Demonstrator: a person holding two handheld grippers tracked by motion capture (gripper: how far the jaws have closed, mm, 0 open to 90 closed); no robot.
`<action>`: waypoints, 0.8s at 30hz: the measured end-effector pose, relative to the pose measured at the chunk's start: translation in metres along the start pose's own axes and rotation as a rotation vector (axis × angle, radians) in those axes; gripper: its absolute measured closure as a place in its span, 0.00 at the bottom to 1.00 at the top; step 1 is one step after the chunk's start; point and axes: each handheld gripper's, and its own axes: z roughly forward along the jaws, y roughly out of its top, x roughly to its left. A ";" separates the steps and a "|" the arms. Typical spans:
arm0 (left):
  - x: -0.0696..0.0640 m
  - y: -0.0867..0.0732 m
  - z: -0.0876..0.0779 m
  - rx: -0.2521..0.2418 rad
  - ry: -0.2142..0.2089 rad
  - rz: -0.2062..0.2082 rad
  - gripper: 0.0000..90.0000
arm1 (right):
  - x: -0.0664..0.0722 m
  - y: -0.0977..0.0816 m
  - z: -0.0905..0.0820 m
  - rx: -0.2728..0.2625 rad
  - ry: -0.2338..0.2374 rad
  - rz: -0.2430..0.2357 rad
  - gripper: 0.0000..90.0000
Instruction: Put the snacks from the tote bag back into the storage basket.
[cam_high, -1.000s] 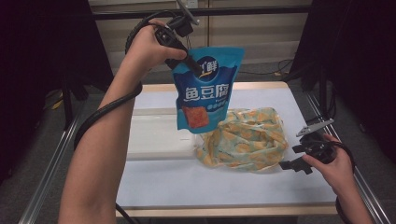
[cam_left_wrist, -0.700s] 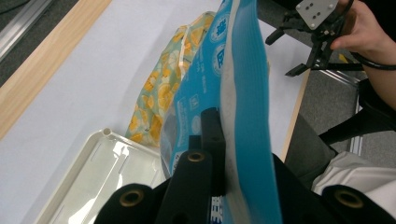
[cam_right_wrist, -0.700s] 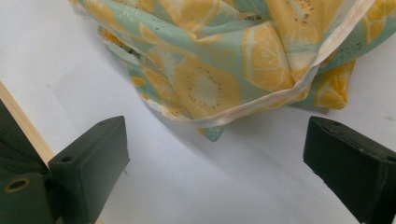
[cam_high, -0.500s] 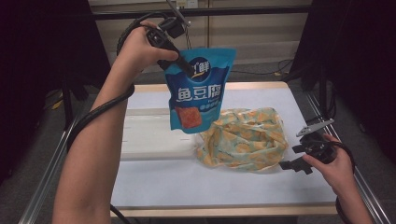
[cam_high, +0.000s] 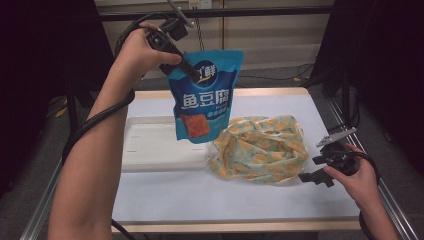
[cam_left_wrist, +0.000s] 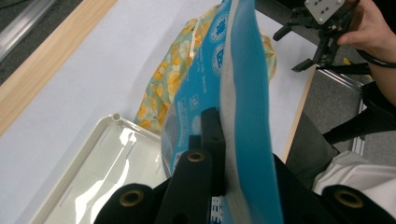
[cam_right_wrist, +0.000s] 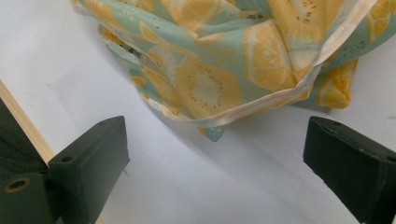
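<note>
The table (cam_high: 165, 200) has a white top with a pale wooden edge, and metal rails run along both sides. Around it the room is dark: black drapes hang at left and right, a black bar crosses overhead at the back, and a light panelled wall stands behind with cables on the grey floor below it.

The left gripper (cam_high: 187, 70) is raised above the back left of the table, its jaws clamped on the upper edge of a blue pouch (cam_high: 202, 102). The pouch hangs free in the air, upright, printed face toward the high camera, above the right end of a white tray (cam_high: 150, 150) and beside a cloth bag (cam_high: 260, 147). In the left gripper view the pouch (cam_left_wrist: 243, 107) shows edge-on between the black jaws, with the tray (cam_left_wrist: 93, 172) below it.

The cloth bag, pale green with orange fruit slices, lies crumpled on the table just right of the tray.

The right gripper (cam_high: 312, 167) rests low at the table's right edge, near the bag without touching it. Its jaws stand wide apart with nothing between them; the bag's hem (cam_right_wrist: 261, 105) lies just ahead.
</note>
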 end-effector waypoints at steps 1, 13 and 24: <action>0.000 -0.001 -0.001 0.008 -0.003 -0.011 1.00 | 0.000 0.000 0.000 0.001 0.000 -0.002 0.07; 0.007 -0.014 -0.010 0.012 0.010 -0.009 1.00 | -0.001 0.000 0.003 -0.002 0.001 -0.015 0.07; 0.014 -0.027 -0.004 0.012 0.013 -0.008 1.00 | 0.001 0.001 0.003 0.003 -0.001 -0.016 0.07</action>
